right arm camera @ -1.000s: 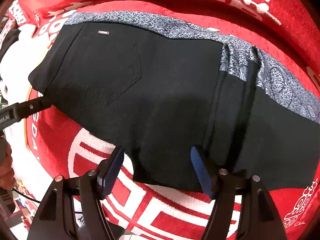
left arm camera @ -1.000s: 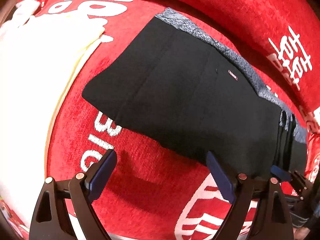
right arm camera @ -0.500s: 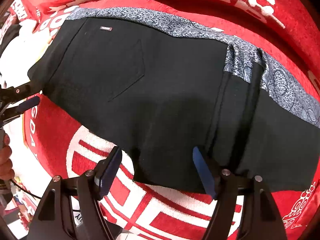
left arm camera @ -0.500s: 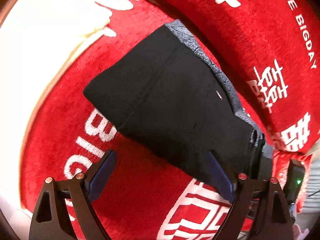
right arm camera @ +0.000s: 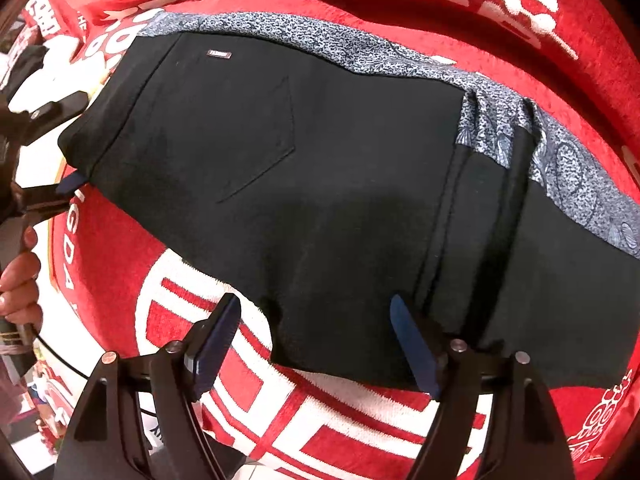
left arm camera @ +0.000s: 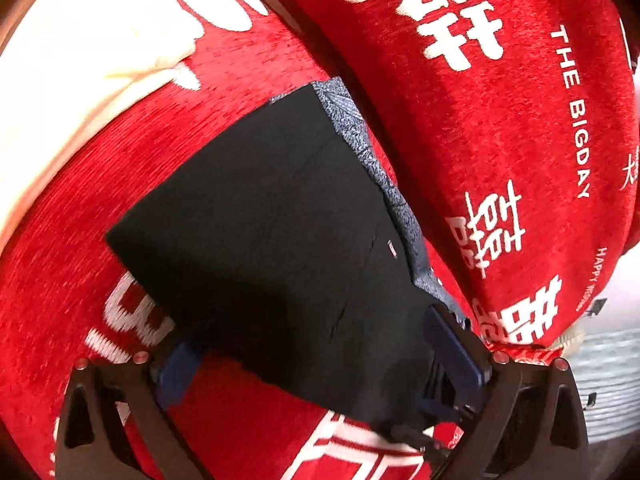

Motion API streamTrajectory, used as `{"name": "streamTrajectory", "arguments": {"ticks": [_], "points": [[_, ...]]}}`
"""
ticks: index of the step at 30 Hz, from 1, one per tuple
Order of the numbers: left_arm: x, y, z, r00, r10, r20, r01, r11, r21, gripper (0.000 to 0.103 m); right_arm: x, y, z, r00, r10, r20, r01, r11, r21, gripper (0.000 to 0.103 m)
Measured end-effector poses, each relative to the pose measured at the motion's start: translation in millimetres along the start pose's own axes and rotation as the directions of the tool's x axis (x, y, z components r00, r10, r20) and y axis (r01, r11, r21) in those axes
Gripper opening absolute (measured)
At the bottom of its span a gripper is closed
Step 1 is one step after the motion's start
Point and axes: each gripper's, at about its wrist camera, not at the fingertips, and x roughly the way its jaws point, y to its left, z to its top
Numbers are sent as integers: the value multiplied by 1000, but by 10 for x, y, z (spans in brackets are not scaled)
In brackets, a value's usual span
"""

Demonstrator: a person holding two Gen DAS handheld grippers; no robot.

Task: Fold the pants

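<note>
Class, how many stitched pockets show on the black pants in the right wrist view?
1: the pocket on the pants, below the small label. Others may be hidden under the fold.

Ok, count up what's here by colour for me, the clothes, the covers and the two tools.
Black: 3, the pants, the left tool and the right tool
Red: 2, the blanket under the pants and the cushion behind them
Cream: 1, the cloth beside the pants
Total: 6
</note>
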Motion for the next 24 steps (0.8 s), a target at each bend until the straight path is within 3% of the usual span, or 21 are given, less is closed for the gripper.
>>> {"name": "streamTrajectory", "arguments": {"ticks": [3, 7, 8, 9, 11, 13, 15, 16, 17, 18, 20, 24], "points": [[81, -118, 29, 999, 39, 10, -39, 999, -8, 102, 2, -44, -23, 1000, 2, 2, -2, 1000, -5, 81], [236, -360, 1, 977, 215, 16, -215, 971, 101, 99, -8, -51, -24, 1000, 1, 4, -1, 1000, -6, 82], [262, -436, -21, 958, 286, 36, -288, 949, 130, 88, -14, -52, -23, 1000, 0, 2, 0, 1000, -5, 82], [267, -466, -32, 946, 321, 49, -324, 935, 145, 70, -22, -49, -23, 1000, 2, 0, -2, 1000, -4, 82], [271, -494, -36, 915, 398, 74, -404, 897, 181, 47, -83, -76, -8, 999, 36, -2, -36, 999, 12, 82], [259, -527, -49, 904, 418, 93, -428, 877, 218, 41, -187, -128, 29, 997, 70, 8, -71, 997, 39, 82], [282, -766, -182, 857, 483, 182, -515, 777, 363, 38, -328, -199, 95, 995, 94, 34, -96, 993, 65, 82], [319, -938, -315, 819, 513, 258, -571, 682, 457, 38, -412, -246, 144, 993, 106, 52, -110, 991, 81, 82], [347, -1052, -425, 796, 522, 307, -601, 616, 510, 38, -506, -291, 213, 990, 124, 69, -130, 987, 96, 82], [365, -1131, -510, 782, 522, 339, -616, 570, 543, 38, -586, -328, 290, 986, 148, 80, -156, 982, 106, 82], [384, -1250, -654, 765, 518, 384, -635, 502, 587, 38, -734, -349, 485, 975, 203, 90, -213, 971, 108, 82], [431, -1333, -792, 736, 521, 433, -661, 412, 627, 38, -1009, -72, 1041, 946, 317, 72, -319, 948, 11, 84]]}}
